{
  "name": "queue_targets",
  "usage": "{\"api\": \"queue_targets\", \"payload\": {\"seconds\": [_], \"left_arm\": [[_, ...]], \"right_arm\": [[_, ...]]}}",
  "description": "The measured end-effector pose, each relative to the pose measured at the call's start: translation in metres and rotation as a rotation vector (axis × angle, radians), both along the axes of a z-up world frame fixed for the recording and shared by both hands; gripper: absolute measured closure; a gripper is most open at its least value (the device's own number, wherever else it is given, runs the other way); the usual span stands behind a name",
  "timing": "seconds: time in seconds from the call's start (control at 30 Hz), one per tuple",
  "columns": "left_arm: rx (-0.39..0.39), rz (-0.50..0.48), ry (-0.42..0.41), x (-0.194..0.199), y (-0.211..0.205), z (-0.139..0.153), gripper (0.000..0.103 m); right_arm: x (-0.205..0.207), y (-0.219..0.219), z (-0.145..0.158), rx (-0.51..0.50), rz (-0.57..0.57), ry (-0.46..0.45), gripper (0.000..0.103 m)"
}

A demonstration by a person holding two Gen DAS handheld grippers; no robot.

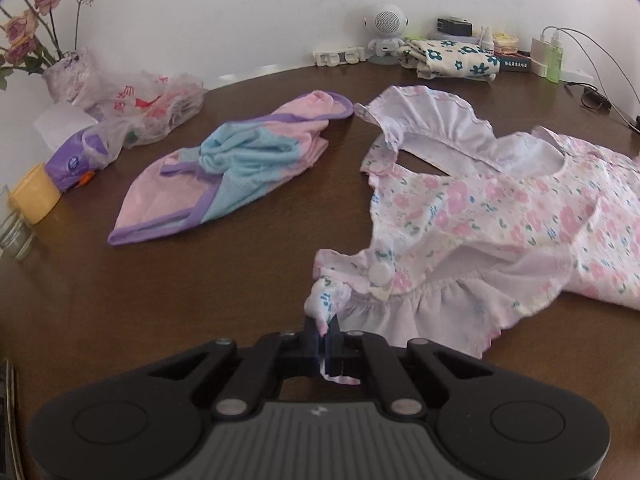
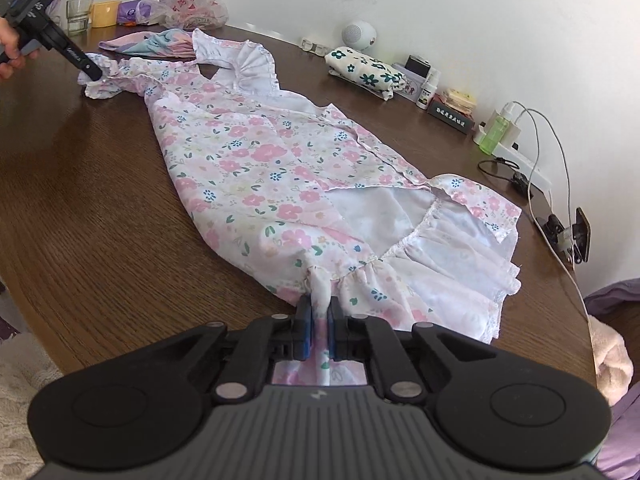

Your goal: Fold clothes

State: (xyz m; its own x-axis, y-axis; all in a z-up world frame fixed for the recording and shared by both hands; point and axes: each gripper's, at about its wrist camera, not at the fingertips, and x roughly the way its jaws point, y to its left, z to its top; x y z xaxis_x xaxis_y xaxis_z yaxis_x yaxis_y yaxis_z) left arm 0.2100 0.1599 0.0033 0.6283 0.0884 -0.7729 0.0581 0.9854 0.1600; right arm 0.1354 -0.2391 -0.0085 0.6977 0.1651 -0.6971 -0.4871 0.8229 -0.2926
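Broadly, the dark wooden table (image 2: 100, 168) carries everything, and the floral dress (image 2: 256, 152) takes up most of its middle, stretched lengthwise between the two hand-held tools. That stretch looks deliberate: holding opposite ends of the near edge keeps the cloth taut and flat, which I judge to be the set-up for lifting that edge and carrying it over in a first fold, a step not yet done. The dress is thin white fabric printed with pink flowers and small blue ones, with a ruffled hem, frilled white sleeves and a pale lining showing where the skirt has flipped open (it is far from smooth, with several creases across the body).

Beyond it, near the wall, lies a crumpled pink and blue garment (image 1: 224, 164) edged in purple, apparently waiting its turn, and a folded cream cloth with dark blue flowers (image 1: 452, 58) sits by the wall, seemingly finished.

The right gripper (image 2: 319, 316) is clamped on a bunched bit of the dress at the gathered waist seam, fabric running back between its blue pads. The left gripper (image 1: 323, 330) is pinched together on a twisted tip of the shoulder frill, just beside a white button (image 1: 380, 271); in the right wrist view it appears at the dress's far end, a hand (image 2: 10, 50) around its handle.
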Motion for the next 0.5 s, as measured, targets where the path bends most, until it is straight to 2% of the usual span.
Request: {"api": "queue_targets", "payload": {"seconds": [0.2, 0.3, 0.37, 0.4, 0.43, 0.47, 0.5], "left_arm": [[-0.015, 0.019, 0.022, -0.070, 0.016, 0.003, 0.102], [-0.034, 0.045, 0.022, -0.092, 0.020, 0.005, 0.101], [-0.051, 0.046, 0.024, -0.100, 0.022, 0.008, 0.093], [-0.060, 0.038, 0.017, -0.103, 0.021, 0.012, 0.081], [-0.068, 0.022, -0.006, -0.106, 0.019, 0.018, 0.070], [-0.076, 0.005, -0.030, -0.109, 0.017, 0.025, 0.064], [-0.083, -0.010, -0.056, -0.112, 0.014, 0.033, 0.052]], "right_arm": [[0.017, 0.011, -0.004, -0.022, 0.067, -0.019, 0.096], [0.021, 0.015, -0.003, -0.019, 0.097, 0.004, 0.096], [0.021, 0.017, -0.002, -0.010, 0.114, 0.030, 0.094], [0.021, 0.016, 0.000, 0.000, 0.122, 0.042, 0.084], [0.021, 0.014, 0.001, 0.010, 0.129, 0.053, 0.066], [0.021, 0.012, 0.003, 0.021, 0.132, 0.057, 0.058], [0.021, 0.008, 0.006, 0.037, 0.133, 0.060, 0.054]]}}
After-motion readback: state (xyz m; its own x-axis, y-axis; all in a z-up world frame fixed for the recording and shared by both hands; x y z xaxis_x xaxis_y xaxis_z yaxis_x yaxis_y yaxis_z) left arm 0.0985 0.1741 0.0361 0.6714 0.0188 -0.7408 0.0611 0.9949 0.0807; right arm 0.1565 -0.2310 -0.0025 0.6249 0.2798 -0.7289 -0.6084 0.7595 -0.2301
